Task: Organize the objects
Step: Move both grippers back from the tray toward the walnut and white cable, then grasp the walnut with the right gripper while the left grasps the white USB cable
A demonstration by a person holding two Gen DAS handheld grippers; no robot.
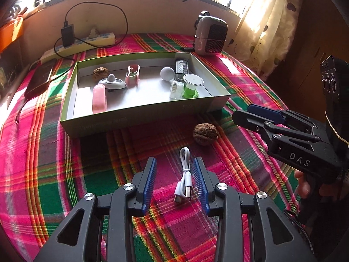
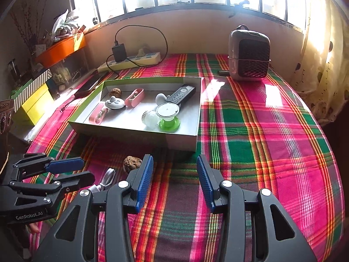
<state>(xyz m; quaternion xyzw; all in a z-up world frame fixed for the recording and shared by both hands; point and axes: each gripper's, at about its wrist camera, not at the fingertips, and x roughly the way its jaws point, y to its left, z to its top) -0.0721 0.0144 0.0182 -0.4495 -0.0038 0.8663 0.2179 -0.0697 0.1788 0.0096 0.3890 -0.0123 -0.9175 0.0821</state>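
Claws both spread wide, gripping nothing. Left gripper (image 1: 174, 181) is hovering low over the plaid cloth (image 1: 54, 174), its blue pads (image 1: 150, 179) standing on either side of a coiled white USB cable (image 1: 185, 174); the cable is lying between the fingers, closer to the right-hand pad, and whether that pad is touching it cannot be told. Ahead of this claw and slightly to its right, a loose walnut (image 1: 205, 134) is sitting on the cloth, apart from the cable.

Further ahead, the shallow green-sided box (image 1: 139, 118) is holding a second walnut (image 1: 100, 72), a grey-and-white round gadget (image 1: 112, 81), two pink clips (image 1: 99, 99), a white ball (image 1: 167, 73), a small grater (image 1: 181, 68), a clear jar (image 1: 176, 89) and a green-based spool (image 1: 192, 86). Beyond the box, a power strip (image 1: 87, 42) and a small heater (image 1: 210, 36) are standing by the wall.

Right gripper (image 2: 174, 182) is hovering over bare cloth (image 2: 261, 142), fingers parted, nothing between them. The loose walnut (image 2: 132, 163) is showing just left of its left pad, and the box (image 2: 135, 131) is lying ahead and to the left. In the left wrist view this claw (image 1: 246, 112) is reaching in from the right, level with the walnut but apart from it.
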